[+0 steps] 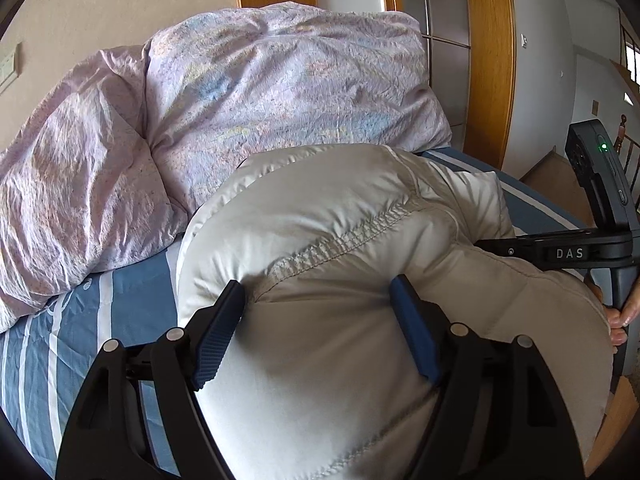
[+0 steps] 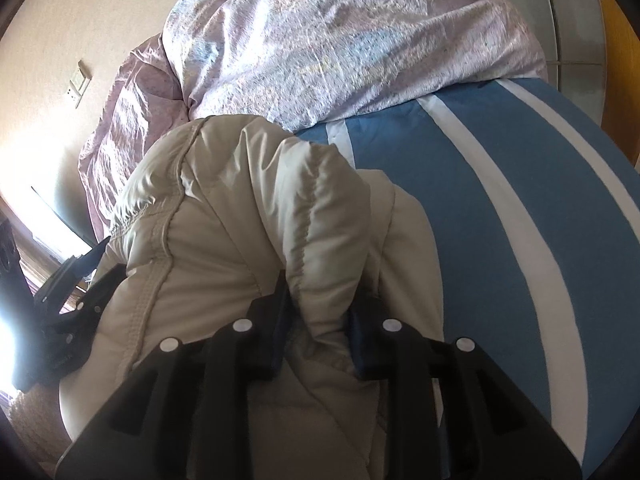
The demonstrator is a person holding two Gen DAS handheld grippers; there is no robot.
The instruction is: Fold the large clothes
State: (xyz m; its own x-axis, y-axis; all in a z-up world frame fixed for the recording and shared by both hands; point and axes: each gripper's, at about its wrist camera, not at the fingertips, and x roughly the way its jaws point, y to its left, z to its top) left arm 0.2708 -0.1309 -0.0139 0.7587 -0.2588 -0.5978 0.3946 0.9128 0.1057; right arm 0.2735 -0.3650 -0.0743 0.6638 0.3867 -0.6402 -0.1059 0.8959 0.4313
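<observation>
A puffy cream quilted jacket (image 1: 360,240) lies bunched on a blue-and-white striped bed sheet (image 1: 80,320). My left gripper (image 1: 320,292) has its blue pads wide apart, with the jacket's bulk bulging between them. My right gripper (image 2: 320,300) is shut on a thick fold of the jacket (image 2: 240,220), its pads mostly buried in the fabric. The right gripper's body shows at the right edge of the left wrist view (image 1: 580,252), and the left gripper shows at the left edge of the right wrist view (image 2: 80,292).
A crumpled pink and lilac duvet (image 1: 260,92) is piled at the far side of the bed, also in the right wrist view (image 2: 340,40). A wooden door frame (image 1: 488,60) stands behind. Bare striped sheet (image 2: 520,220) lies right of the jacket.
</observation>
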